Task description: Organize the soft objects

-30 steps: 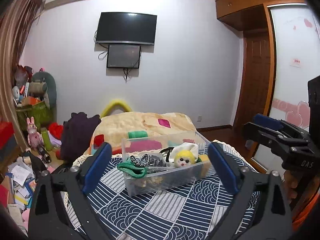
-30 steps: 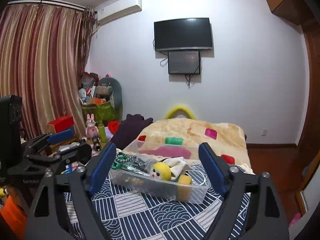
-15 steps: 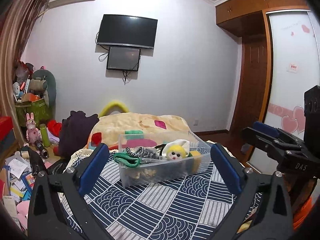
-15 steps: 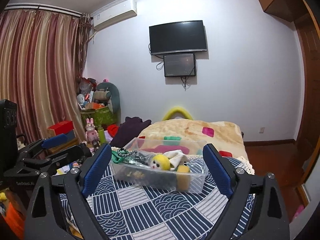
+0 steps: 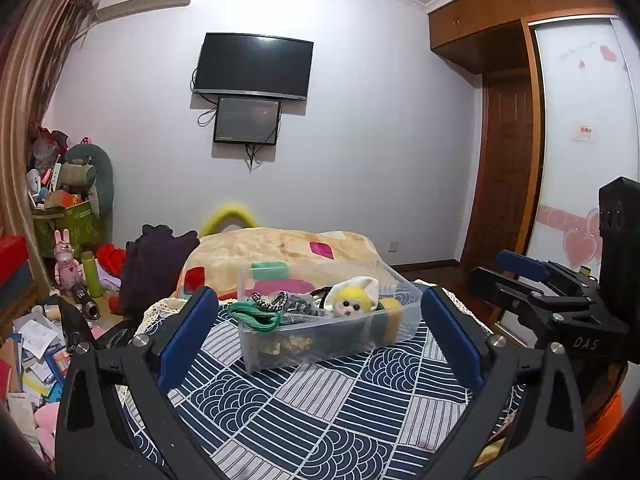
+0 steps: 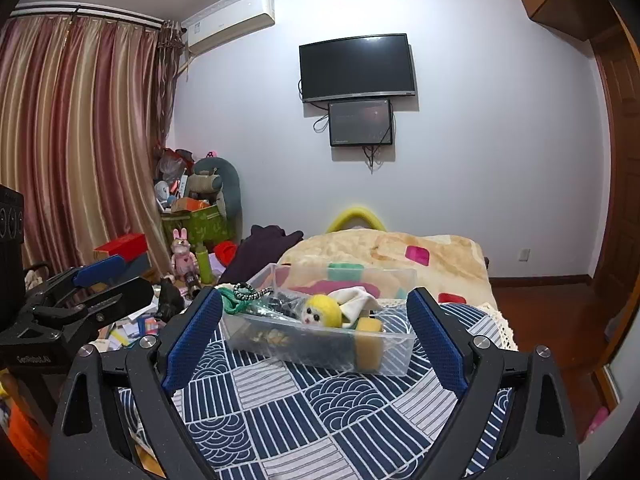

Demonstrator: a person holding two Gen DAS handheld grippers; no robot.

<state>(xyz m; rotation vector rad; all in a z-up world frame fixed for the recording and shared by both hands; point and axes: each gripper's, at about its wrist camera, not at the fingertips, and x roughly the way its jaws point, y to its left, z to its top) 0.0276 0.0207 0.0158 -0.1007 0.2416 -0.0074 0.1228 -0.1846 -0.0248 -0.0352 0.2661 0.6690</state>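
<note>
Bedroom walls in pale lilac back both views, with a dark television [image 5: 253, 65] and a smaller screen under it, and a blanket-covered bed [image 5: 280, 248] behind the table [image 5: 320, 400], which wears a navy-and-white patterned cloth. Straight ahead of the left hand-held gripper [image 5: 320, 320], whose blue-padded fingers are spread wide with nothing between them, sits a clear plastic bin [image 5: 328, 340] on the cloth; it holds a yellow-faced plush doll [image 5: 352, 304], a green cord [image 5: 256, 318] draped over its left rim, a black-and-white braided cord [image 5: 270, 300] and a yellow sponge [image 5: 390, 316]. The right hand-held gripper [image 6: 316, 320] is likewise spread and empty, with the same bin [image 6: 320, 344] just beyond its fingertips. Only the left wrist view shows the wooden wardrobe [image 5: 516, 20] and the sliding door with pink heart stickers [image 5: 576, 240], plus the other gripper off to its right. Only the right wrist view shows the striped curtains [image 6: 80, 140] and gives a clear look at the sponge [image 6: 370, 344] standing in the bin's near right corner. Dark items heaped in the bin's middle are too tangled to identify, and the lower contents blur through the plastic wall. Floor clutter to the left of the table is cut off by the gripper frames.
</note>
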